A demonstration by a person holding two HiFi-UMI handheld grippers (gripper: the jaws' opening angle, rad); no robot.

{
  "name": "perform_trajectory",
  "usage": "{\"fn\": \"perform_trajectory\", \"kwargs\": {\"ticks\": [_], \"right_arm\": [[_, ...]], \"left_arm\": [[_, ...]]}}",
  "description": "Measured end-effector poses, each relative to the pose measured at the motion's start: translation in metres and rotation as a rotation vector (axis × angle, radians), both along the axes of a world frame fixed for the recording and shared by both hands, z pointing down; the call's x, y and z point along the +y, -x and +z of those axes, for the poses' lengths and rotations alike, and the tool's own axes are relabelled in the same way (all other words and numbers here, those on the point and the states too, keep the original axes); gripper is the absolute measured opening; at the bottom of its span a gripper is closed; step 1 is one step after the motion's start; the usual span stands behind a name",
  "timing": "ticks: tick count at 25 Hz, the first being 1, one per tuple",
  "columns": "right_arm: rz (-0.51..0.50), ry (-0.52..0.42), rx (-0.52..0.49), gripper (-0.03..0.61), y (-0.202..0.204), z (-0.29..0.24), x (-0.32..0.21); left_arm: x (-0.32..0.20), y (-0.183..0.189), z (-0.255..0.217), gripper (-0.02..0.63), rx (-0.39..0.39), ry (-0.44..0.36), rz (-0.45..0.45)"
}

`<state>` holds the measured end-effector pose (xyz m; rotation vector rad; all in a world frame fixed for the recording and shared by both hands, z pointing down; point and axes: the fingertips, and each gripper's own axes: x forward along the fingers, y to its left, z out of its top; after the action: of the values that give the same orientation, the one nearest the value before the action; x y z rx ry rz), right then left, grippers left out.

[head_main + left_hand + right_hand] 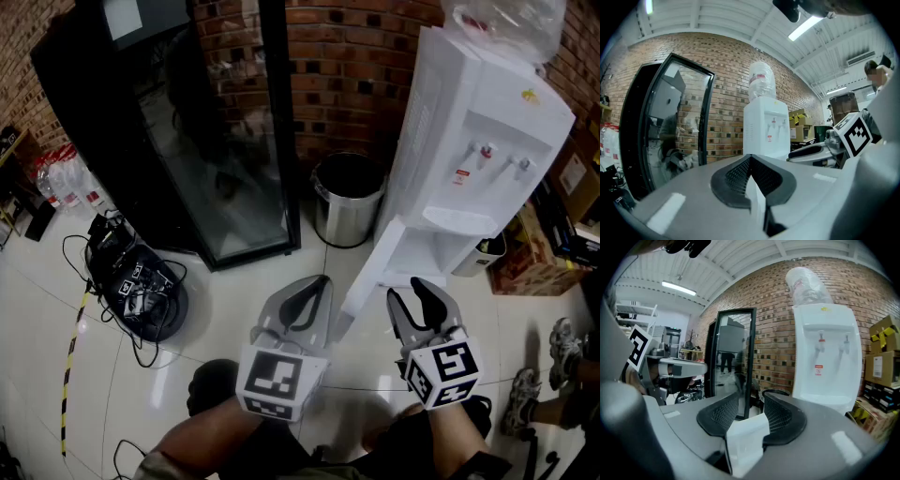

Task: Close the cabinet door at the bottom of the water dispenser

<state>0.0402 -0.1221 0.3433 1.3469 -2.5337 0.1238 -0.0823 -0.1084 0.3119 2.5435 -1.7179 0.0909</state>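
The white water dispenser (478, 122) stands against the brick wall with a clear bottle on top. Its bottom cabinet door (375, 272) is swung open towards me. My left gripper (323, 279) hovers just left of the door's outer edge, jaws shut, tips touching. My right gripper (410, 289) hangs just right of the door, jaws open. In the right gripper view the white door (745, 437) shows through the gap of the right gripper (751, 399), with the dispenser (827, 352) ahead. The left gripper (750, 158) points level at the dispenser (764, 131).
A steel waste bin (347, 197) stands left of the dispenser. A black glass-door fridge (187, 122) fills the left, with a black device and cables (141, 286) on the tiled floor. Cardboard boxes (530, 248) and another person's shoes (562, 337) are at the right.
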Motion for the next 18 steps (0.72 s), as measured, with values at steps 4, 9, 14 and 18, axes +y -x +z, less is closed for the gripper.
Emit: {"fn": "perform_trajectory", "kwargs": {"ticks": [4,9,14,18], "right_arm": [[-0.067,0.035,0.064,0.17,0.033,0.023,0.001],[-0.156,0.097,0.182,0.164,0.061,0.069,-0.001],[-0.234,0.156,0.244,0.167,0.08,0.098,-0.001],[-0.26,0.172,0.288,0.165,0.094,0.106,0.001]], "left_arm": [[-0.001,0.006,-0.002,0.0,0.007,0.005,-0.001],[-0.006,0.011,0.002,0.0,-0.007,0.003,-0.016],[-0.013,0.02,0.002,0.0,0.004,0.009,-0.04],[-0.013,0.023,0.0,0.0,0.012,0.006,-0.034]]}}
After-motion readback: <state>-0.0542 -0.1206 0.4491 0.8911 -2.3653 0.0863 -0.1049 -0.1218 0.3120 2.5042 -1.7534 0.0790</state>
